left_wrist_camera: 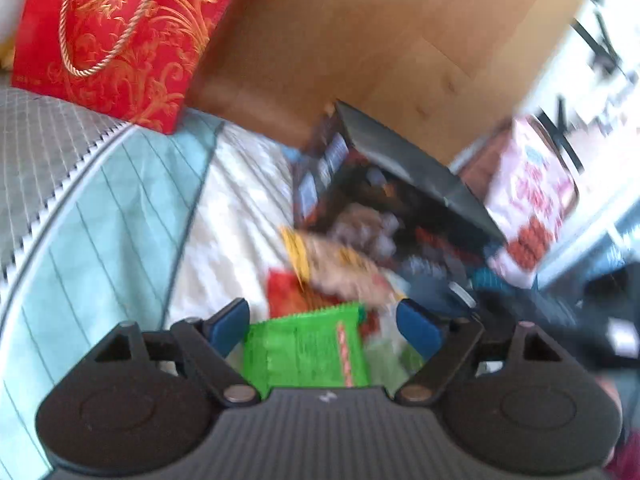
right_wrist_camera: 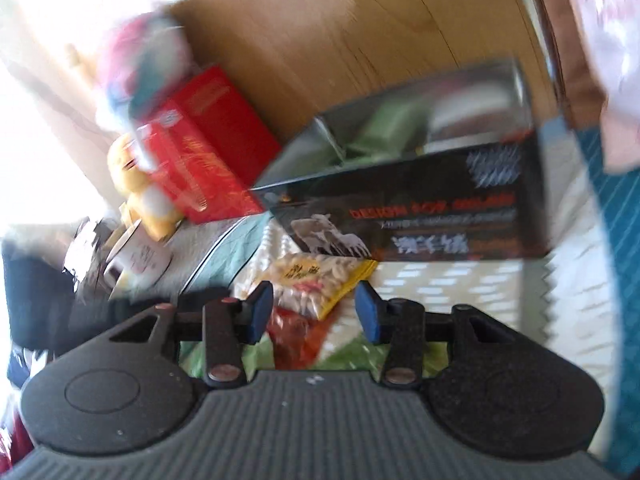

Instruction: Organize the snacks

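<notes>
Both tongs wide, hovering over the snack pile on the bed

Nearest, the left tongs (left_wrist_camera: 322, 326) gape wide with a green snack packet (left_wrist_camera: 308, 350) lying between the blue pads, not pinched, while the right tongs (right_wrist_camera: 314, 310) stand just as open and empty above a yellow-edged packet of pale nuts (right_wrist_camera: 320, 280) and a red packet (right_wrist_camera: 296, 330). This looks like the picking stage: the next move calls for closing on one packet, then carrying it to the open black box (right_wrist_camera: 420, 208) just beyond the pile, which already seems to hold green and white wrappers, though blur hides detail. Underneath runs a quilted bedspread (left_wrist_camera: 100, 240) in teal, cream and grey. Farther back stand a red gift bag (left_wrist_camera: 120, 40), a pink-and-white bag (left_wrist_camera: 528, 200), and behind them a wooden panel (left_wrist_camera: 380, 40).
</notes>
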Available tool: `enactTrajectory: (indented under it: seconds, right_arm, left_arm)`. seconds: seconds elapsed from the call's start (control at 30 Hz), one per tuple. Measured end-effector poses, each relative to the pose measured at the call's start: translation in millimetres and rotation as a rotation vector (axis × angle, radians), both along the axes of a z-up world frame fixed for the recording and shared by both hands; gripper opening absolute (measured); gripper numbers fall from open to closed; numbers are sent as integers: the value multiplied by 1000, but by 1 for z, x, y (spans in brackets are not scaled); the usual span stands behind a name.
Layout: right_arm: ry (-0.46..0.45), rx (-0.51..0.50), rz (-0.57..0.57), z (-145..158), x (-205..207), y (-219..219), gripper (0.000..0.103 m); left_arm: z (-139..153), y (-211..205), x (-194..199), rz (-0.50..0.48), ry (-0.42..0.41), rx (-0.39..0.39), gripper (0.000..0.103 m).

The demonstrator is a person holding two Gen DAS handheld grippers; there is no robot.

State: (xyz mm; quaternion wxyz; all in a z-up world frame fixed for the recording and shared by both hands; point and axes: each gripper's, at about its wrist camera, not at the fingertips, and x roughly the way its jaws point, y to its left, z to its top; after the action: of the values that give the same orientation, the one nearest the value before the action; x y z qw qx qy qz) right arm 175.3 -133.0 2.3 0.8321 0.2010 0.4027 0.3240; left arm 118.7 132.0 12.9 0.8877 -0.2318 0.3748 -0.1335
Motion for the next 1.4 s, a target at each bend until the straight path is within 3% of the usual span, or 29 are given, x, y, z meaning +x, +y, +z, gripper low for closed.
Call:
enactTrajectory:
  seconds: [0.07, 0.13, 0.2, 0.3, 0.4, 0.57, 0.7, 0.8, 0.93, 1.03, 1.4]
  right_arm:
    - [30, -12, -6, -12, 4, 10, 41]
    - [9, -33, 6, -12, -1, 15, 25]
    - [-24, -50, 14, -8, -12, 15, 19]
    - [-99, -77, 8, -1, -34, 3, 14]
    - [-171, -125, -21, 2, -60, -17, 14]
    - [-212, -137, -9, 3, -106, -58, 14]
    - [-188, -140, 15, -5, -127, -69, 17]
    - [-198, -176, -19, -9, -137, -70, 23]
    - [-311, -255, -82, -1, -152, -72, 39]
    - [-348, -242, -76, 6, -155, -77, 39]
    - [-395, -226, 64, 4, -140, -40, 39]
  left_arm:
    - [0, -12, -20, -73, -10, -4, 83]
    - [-1, -22, -35, -176, 6, -59, 83]
    - [-3, -28, -50, -257, 5, -90, 82]
    - [4, -21, -64, -253, -36, -74, 84]
    - [10, 4, -72, -182, -77, -123, 90]
    - [11, 40, -73, -73, -63, -165, 90]
    - [3, 45, -68, -16, -47, -215, 90]
    - [-1, 32, -66, 3, -45, -167, 91]
    - [-2, 22, -71, -9, -48, -94, 91]
    - [2, 14, -76, -15, -69, -52, 91]
    - [10, 13, -82, -40, -85, -57, 89]
